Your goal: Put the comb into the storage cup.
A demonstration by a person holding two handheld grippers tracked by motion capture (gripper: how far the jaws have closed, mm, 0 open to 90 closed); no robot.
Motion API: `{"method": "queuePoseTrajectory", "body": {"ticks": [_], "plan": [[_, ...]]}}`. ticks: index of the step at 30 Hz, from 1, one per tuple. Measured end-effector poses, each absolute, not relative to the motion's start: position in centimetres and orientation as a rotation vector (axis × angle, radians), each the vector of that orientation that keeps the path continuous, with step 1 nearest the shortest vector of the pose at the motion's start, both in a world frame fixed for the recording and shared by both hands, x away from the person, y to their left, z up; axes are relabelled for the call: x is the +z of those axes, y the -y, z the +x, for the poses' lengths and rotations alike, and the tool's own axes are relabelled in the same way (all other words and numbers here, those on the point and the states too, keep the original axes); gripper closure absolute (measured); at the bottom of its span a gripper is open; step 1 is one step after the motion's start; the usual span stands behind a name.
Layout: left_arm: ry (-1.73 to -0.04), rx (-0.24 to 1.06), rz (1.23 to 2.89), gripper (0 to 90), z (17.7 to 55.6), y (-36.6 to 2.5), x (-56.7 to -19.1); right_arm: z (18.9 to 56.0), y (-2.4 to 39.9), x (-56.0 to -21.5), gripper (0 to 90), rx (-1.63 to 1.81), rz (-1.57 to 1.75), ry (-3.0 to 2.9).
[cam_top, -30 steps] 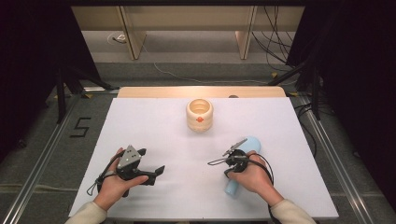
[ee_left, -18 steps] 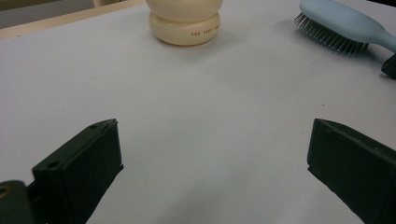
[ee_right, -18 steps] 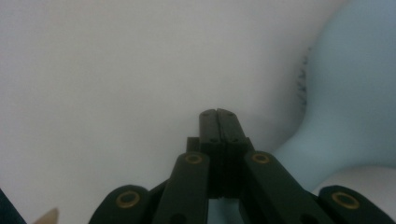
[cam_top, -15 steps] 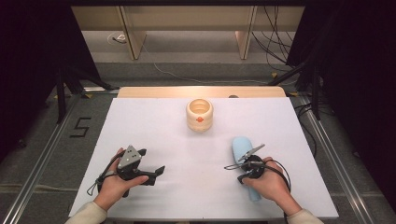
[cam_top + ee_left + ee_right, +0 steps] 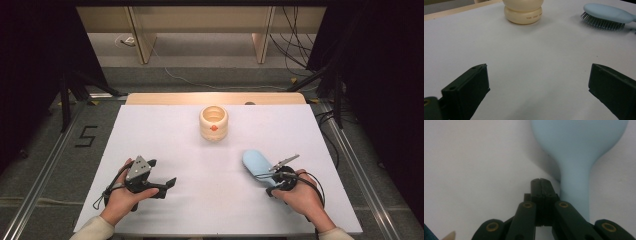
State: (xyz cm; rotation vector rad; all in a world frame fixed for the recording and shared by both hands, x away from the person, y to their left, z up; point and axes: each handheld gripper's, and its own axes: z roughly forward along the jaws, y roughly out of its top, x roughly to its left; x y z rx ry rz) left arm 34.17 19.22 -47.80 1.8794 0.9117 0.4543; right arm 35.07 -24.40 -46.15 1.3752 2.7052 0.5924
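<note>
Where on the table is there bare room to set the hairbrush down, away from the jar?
The widest bare patch is mid-table between the left gripper and the hairbrush, in front of the cream jar. The far corners of the white table on either side of the jar are bare too. Tightest is the near right, around the right gripper beside the brush handle.

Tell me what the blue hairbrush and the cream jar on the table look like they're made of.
Hairbrush: probably plastic, with a smooth matt pale blue back and handle and fine dark bristles underneath. Jar: could be glazed ceramic or plastic; its cream surface has a soft sheen and rounded stacked bulges, with small printed lettering near the base.
</note>
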Motion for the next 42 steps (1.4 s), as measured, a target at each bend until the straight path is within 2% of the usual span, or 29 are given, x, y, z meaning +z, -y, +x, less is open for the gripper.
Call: {"method": "queuePoseTrajectory", "body": {"ticks": [5, 6, 18, 21, 28, 29, 30, 33, 35, 37, 42], "plan": [[-0.913, 0.451, 1.880, 2.5, 34.2, -19.2, -47.8, 35.0, 24.6, -46.1, 90.0, 0.588, 1.372, -2.695], [-0.913, 0.450, 1.880, 2.6, 34.2, -19.2, -47.8, 35.0, 24.6, -46.1, 85.7, 0.599, 1.358, -2.709], [-0.911, 0.446, 1.878, 2.6, 34.2, -19.2, -47.8, 34.9, 24.3, -45.5, 68.6, 0.763, 1.264, -2.740], [-0.910, 0.447, 1.877, 2.7, 34.2, -19.3, -47.8, 35.0, 24.2, -44.9, 59.6, 0.848, 1.190, -2.731], [-0.910, 0.443, 1.873, 2.8, 34.2, -19.2, -47.8, 35.1, 24.4, -43.5, 47.6, 0.923, 1.094, -2.689], [-0.909, 0.443, 1.874, 2.9, 34.1, -19.2, -47.8, 35.1, 24.5, -43.0, 40.5, 0.939, 1.060, -2.664], [-0.909, 0.443, 1.874, 2.8, 34.1, -19.2, -47.8, 35.1, 24.5, -43.0, 40.5, 0.939, 1.060, -2.664], [-0.910, 0.444, 1.875, 2.8, 34.2, -19.2, -47.8, 35.2, 24.9, -42.2, 25.3, 0.942, 1.044, -2.611], [-0.909, 0.444, 1.876, 2.8, 34.2, -19.2, -47.8, 35.3, 25.1, -42.1, 23.0, 0.942, 1.051, -2.599], [-0.912, 0.445, 1.874, 2.7, 34.2, -19.2, -47.8, 35.6, 25.8, -41.9, 16.1, 0.909, 1.074, -2.568], [-0.911, 0.444, 1.877, 2.6, 34.2, -19.2, -47.8, 36.1, 26.7, -41.9, 16.0, 0.858, 1.112, -2.554]]}}
